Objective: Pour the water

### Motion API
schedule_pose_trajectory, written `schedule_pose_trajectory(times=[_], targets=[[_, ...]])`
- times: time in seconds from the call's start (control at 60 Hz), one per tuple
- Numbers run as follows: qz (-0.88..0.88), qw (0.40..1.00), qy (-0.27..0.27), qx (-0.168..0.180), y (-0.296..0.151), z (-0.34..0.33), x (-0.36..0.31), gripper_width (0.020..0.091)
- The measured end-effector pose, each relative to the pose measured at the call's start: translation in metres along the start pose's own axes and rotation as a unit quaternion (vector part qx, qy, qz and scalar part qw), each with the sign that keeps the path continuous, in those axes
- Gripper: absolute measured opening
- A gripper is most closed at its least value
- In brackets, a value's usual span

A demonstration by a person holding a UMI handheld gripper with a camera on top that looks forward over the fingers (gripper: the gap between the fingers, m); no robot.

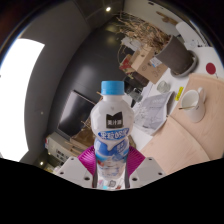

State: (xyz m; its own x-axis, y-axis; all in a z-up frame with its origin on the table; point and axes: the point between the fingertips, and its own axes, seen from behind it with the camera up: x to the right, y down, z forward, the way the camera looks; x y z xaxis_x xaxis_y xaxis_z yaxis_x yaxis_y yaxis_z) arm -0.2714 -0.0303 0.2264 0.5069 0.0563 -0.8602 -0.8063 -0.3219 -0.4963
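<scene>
A clear plastic water bottle (111,130) with a blue cap and a blue-and-white label stands upright between my fingers. My gripper (111,163) is shut on it, a magenta pad (88,158) pressing on each side of the bottle's lower body. The bottle is lifted, with the floor and table far below it. A white mug (190,100) stands on the light table (190,140) to the right of the bottle, beyond the fingers.
Crumpled white plastic wrapping (153,108) lies on the table beside the mug. A cardboard box (152,62) and a pile of twigs or clutter sit further back. A dark floor and a dark cabinet are to the left.
</scene>
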Motion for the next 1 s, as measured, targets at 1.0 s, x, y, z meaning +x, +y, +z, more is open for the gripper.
schedule_pose_trajectory(times=[1.0], targets=[[0.298, 0.953, -0.061, -0.009, -0.126, 0.039, 0.044, 0.0357]])
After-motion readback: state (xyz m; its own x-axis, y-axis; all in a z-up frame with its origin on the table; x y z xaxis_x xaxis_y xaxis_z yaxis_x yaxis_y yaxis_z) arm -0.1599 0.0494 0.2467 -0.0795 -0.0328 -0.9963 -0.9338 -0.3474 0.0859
